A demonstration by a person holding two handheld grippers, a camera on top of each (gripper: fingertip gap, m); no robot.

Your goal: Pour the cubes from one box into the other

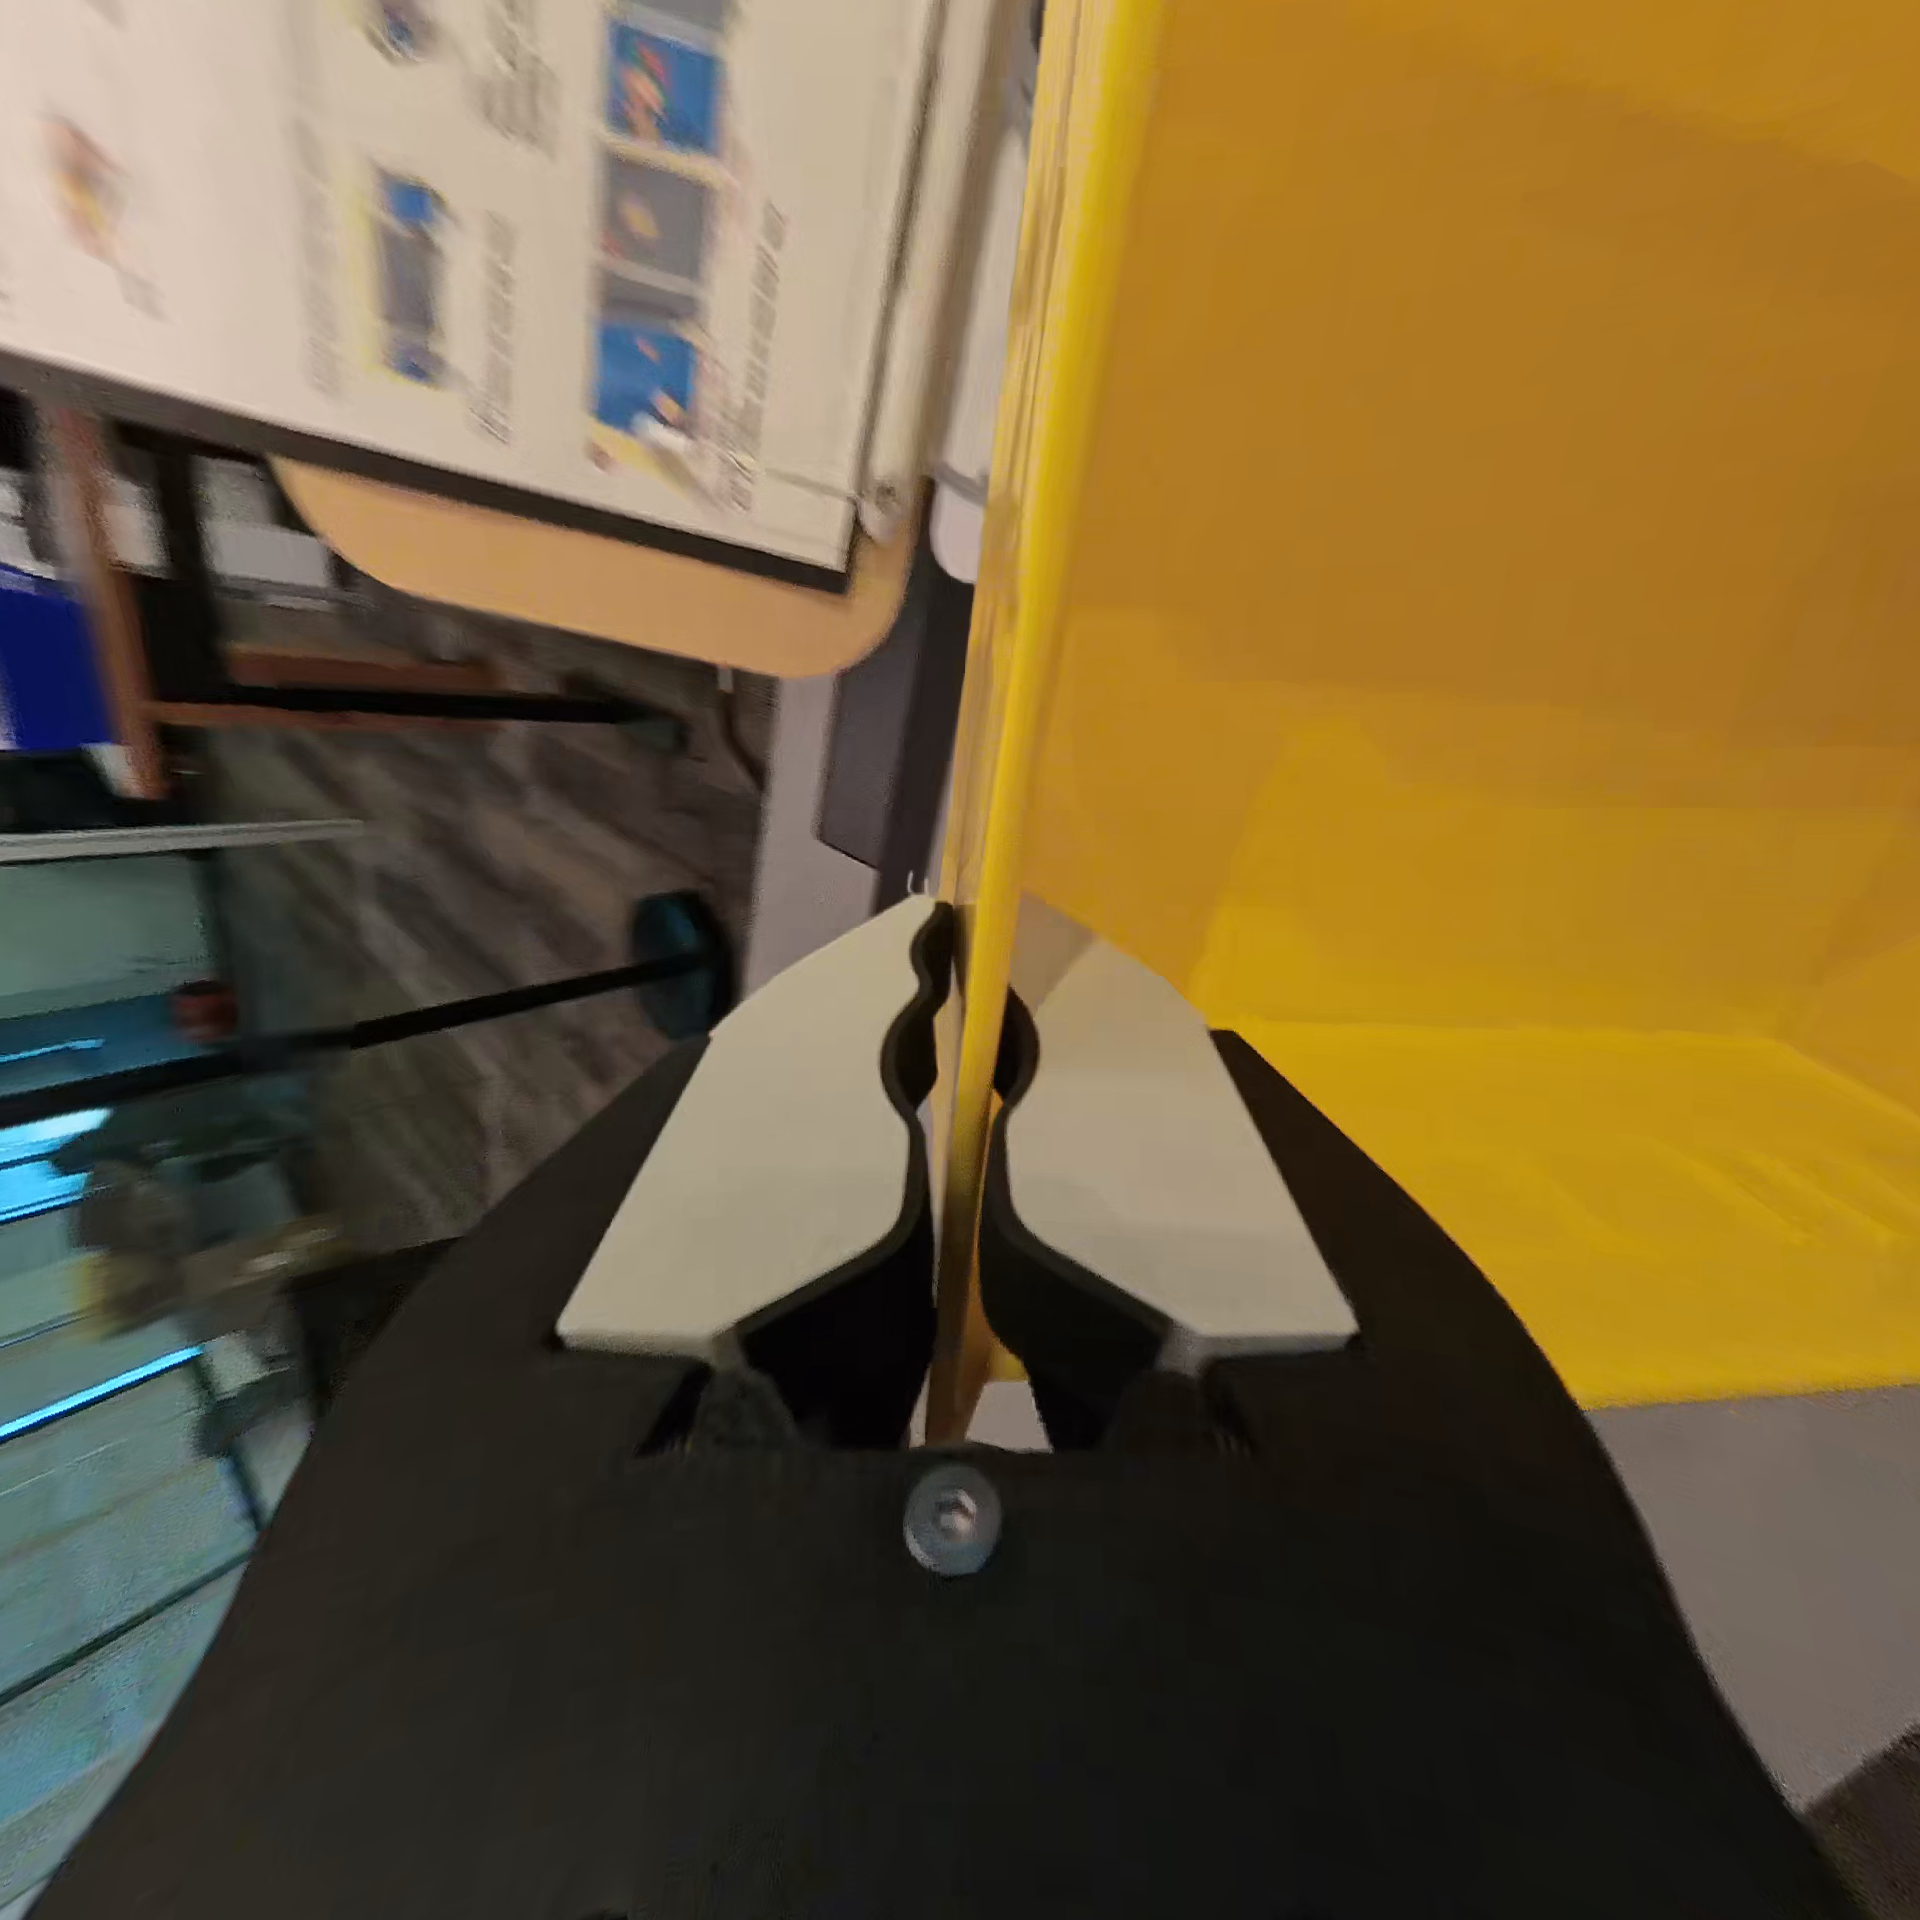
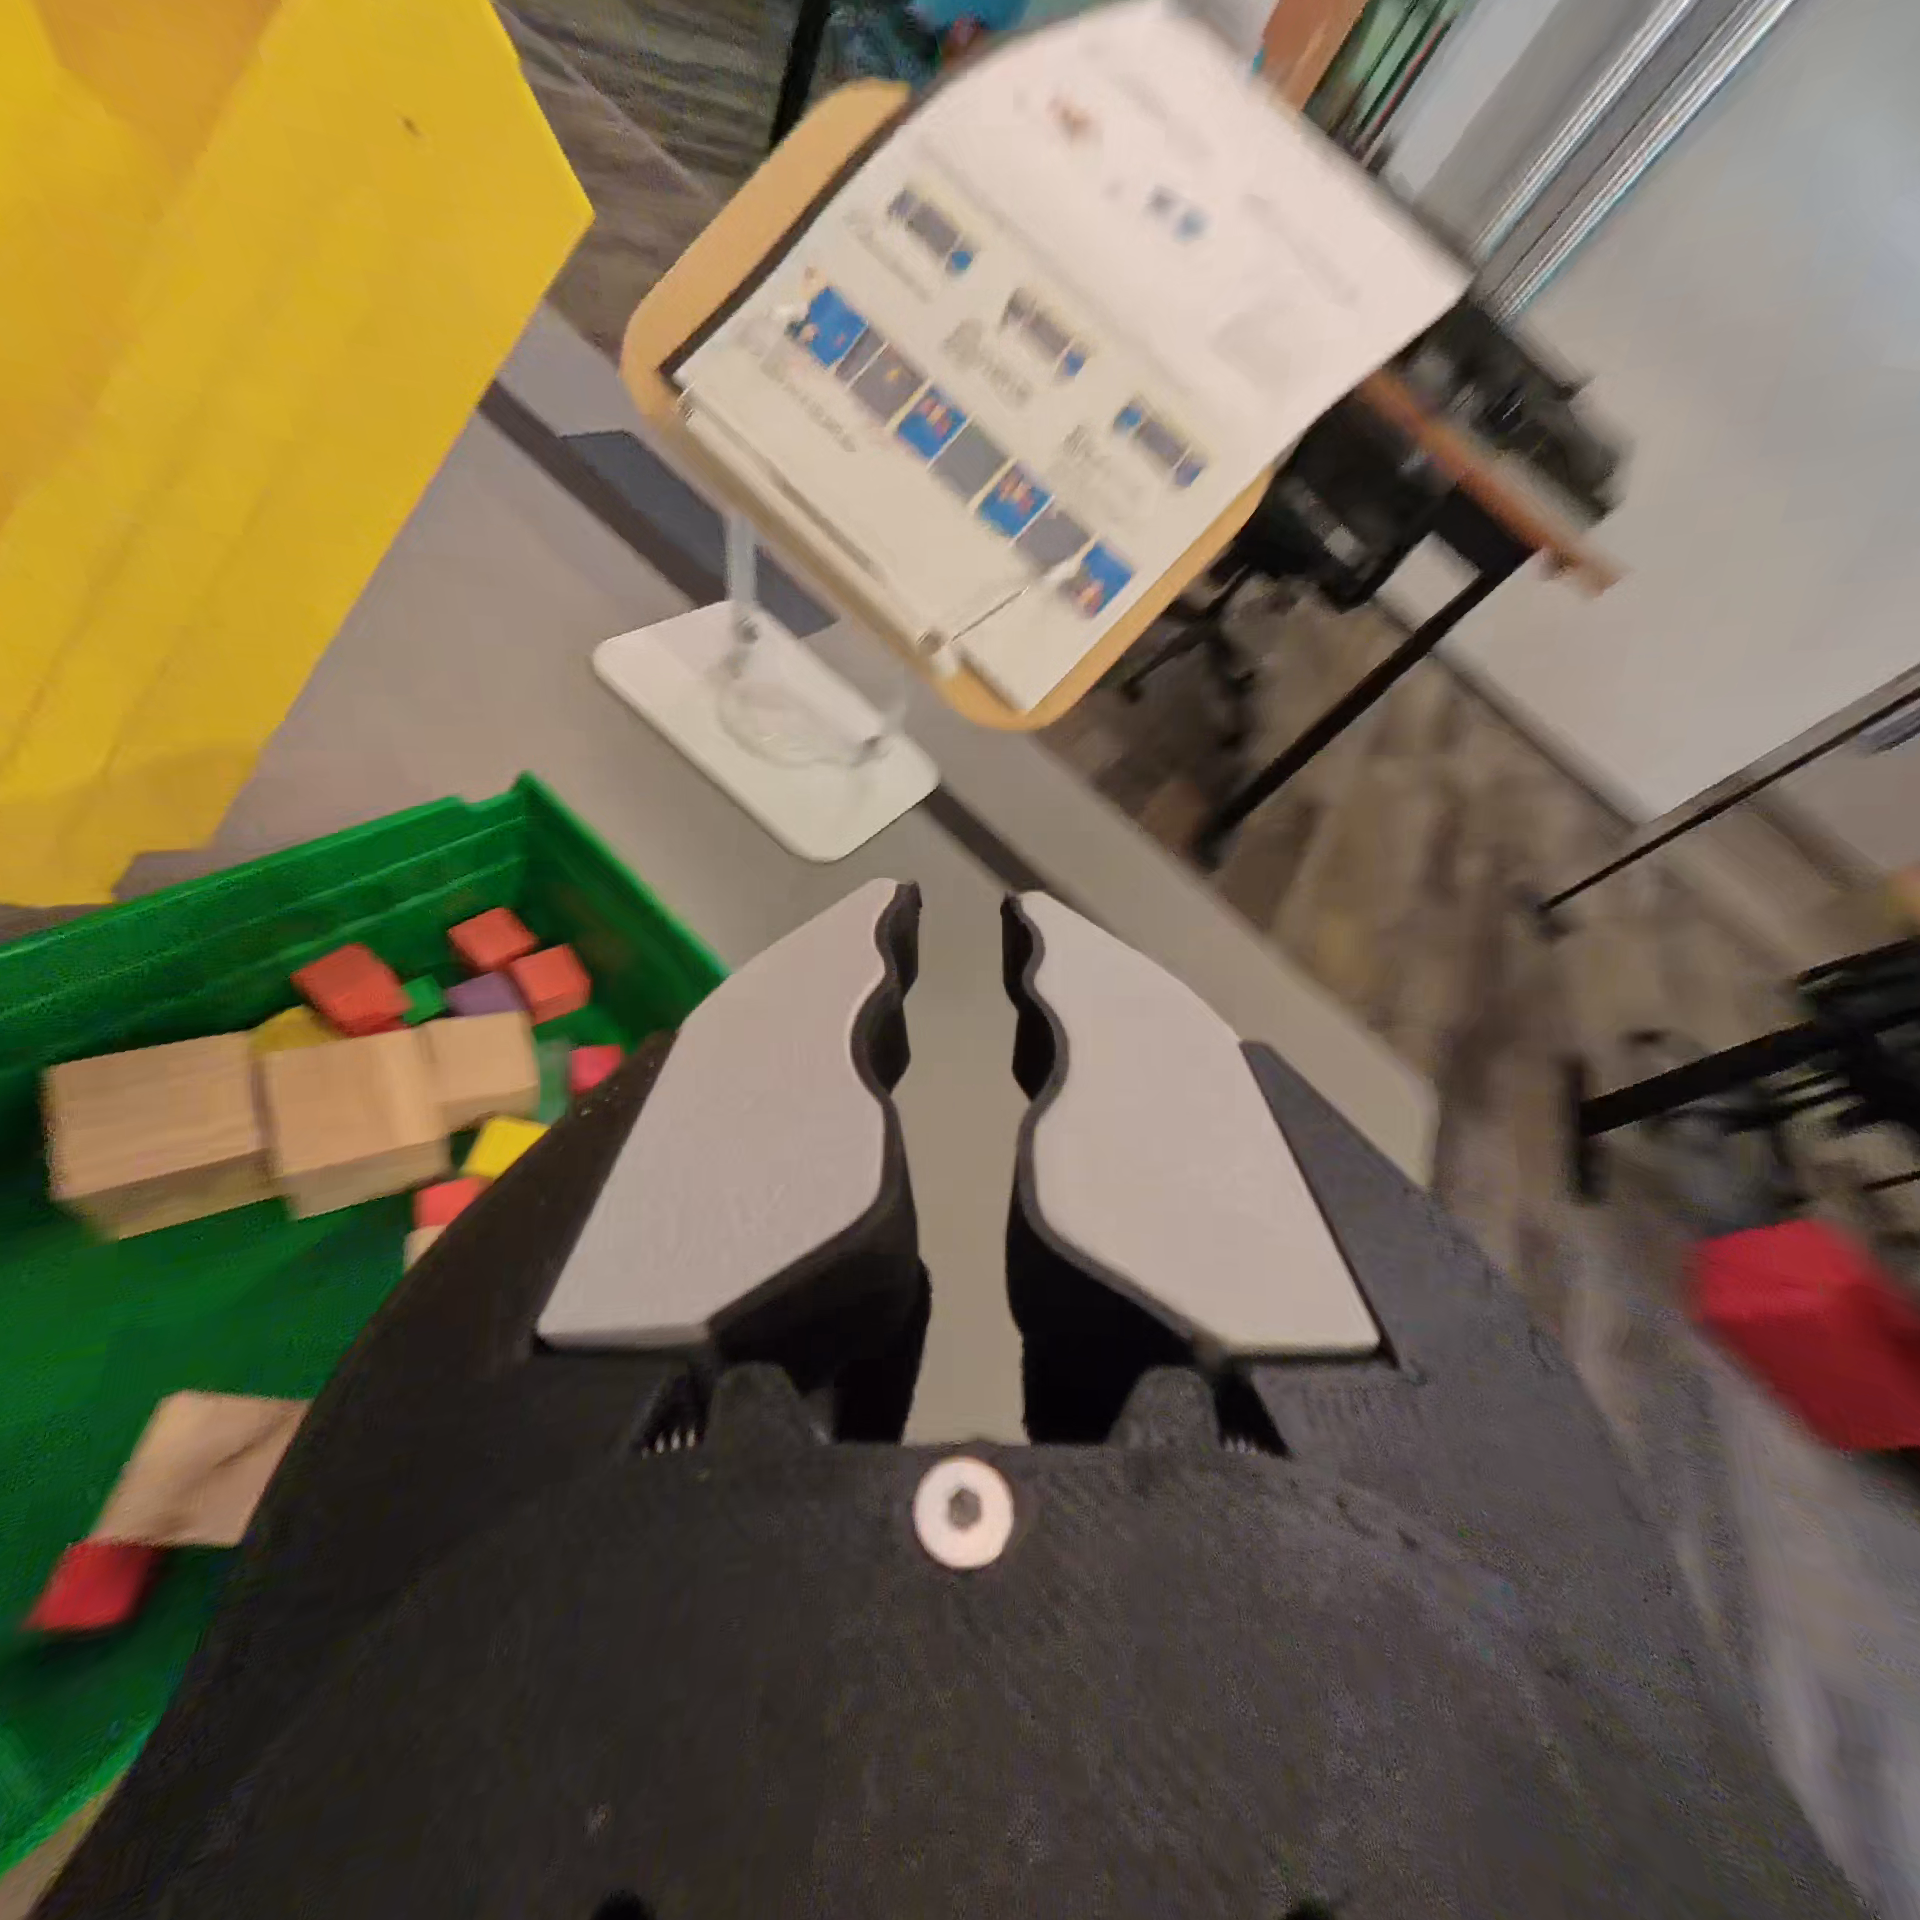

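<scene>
My left gripper (image 1: pixel 971 925) is shut on the thin side wall of the yellow box (image 1: pixel 1455 623), which is turned on its side; no cubes show in the part of its inside that I see. In the right wrist view the yellow box (image 2: pixel 208 364) hangs above the far left end of the green box (image 2: pixel 312 883). The green box holds several cubes: large plain wooden ones (image 2: pixel 312 1122) and small red (image 2: pixel 353 982), yellow and purple ones. My right gripper (image 2: pixel 961 899) is empty, its jaws a narrow gap apart, just right of the green box.
A document stand with a printed sheet (image 2: pixel 1039 364) stands on its white base (image 2: pixel 769 727) on the grey table beyond the green box; it also shows in the left wrist view (image 1: pixel 571 260). A blurred red block (image 2: pixel 1818 1340) is at the right. Dark table legs and chairs stand on the floor.
</scene>
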